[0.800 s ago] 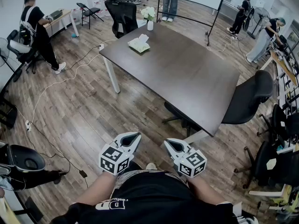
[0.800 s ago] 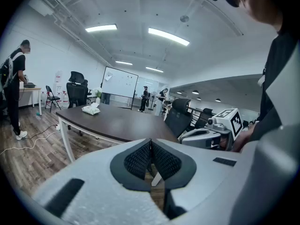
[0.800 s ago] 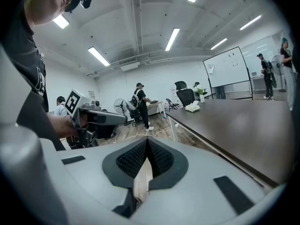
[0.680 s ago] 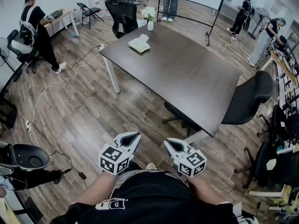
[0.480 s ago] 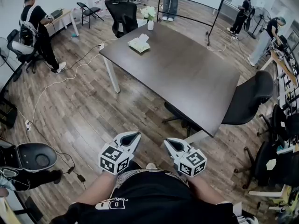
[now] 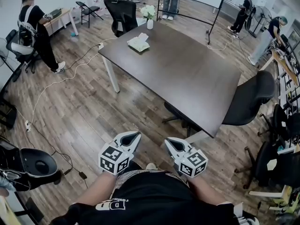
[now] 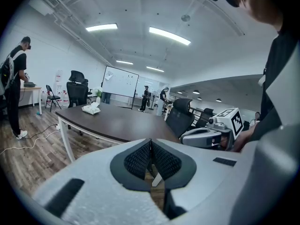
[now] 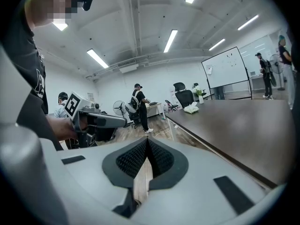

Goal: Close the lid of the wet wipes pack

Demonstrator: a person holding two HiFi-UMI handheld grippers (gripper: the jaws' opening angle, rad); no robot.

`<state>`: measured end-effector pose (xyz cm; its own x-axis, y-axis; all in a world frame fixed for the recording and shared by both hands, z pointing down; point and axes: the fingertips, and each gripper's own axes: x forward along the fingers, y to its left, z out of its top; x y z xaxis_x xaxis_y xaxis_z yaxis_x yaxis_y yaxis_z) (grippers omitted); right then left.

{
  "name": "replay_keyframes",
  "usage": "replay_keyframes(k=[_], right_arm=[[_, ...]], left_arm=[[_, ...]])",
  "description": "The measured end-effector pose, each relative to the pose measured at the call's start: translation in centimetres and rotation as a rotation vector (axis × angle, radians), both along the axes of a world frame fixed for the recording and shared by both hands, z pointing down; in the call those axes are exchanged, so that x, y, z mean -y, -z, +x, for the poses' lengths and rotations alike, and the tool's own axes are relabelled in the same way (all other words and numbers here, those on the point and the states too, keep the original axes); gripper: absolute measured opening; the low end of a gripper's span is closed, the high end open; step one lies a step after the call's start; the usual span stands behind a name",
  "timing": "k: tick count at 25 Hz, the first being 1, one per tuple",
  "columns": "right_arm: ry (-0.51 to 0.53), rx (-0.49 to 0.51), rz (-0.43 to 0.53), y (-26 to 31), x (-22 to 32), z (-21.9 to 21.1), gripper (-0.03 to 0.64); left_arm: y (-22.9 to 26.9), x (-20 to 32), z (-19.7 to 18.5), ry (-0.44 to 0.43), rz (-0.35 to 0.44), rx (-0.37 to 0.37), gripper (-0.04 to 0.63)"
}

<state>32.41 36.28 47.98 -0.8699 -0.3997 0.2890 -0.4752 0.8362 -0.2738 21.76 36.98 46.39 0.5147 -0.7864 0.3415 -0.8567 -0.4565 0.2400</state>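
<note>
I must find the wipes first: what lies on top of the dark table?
At its far end lie the wet wipes pack and a vase of white flowers. The rest of the table shows bare. A black chair covers part of its right edge.

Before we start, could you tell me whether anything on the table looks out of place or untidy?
Only the wet wipes pack near the table's far corner: something white sticks up from its top, so it looks left open. The flower vase beside it stands upright.
</note>
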Motion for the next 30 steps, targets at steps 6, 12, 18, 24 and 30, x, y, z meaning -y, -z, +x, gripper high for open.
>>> replay_keyframes(k=[6,12,18,24,30], right_arm=[[0.02,0.014,-0.003,0.1,0.2,0.2,0.005],[0.039,0.008,-0.014,-0.5,0.8,-0.2,0.005],[0.049,0.007,-0.024,-0.6,2.3,-1.8,0.005],[0.044,-0.001,-0.028,-0.6,4.9,-4.4,0.005],[0.035,-0.01,-0.032,-0.5,9.3,-8.8,0.005]], left_arm=[[0.0,0.5,0.0,0.011,-0.007,0.005,0.02],[-0.5,0.8,-0.3,0.025,-0.017,0.016,0.02],[-1.3,1.8,-1.4,0.021,-0.045,0.009,0.02],[-0.9,4.9,-4.2,0.019,-0.034,0.004,0.02],[-0.6,9.4,-8.7,0.019,-0.031,0.001,0.02]])
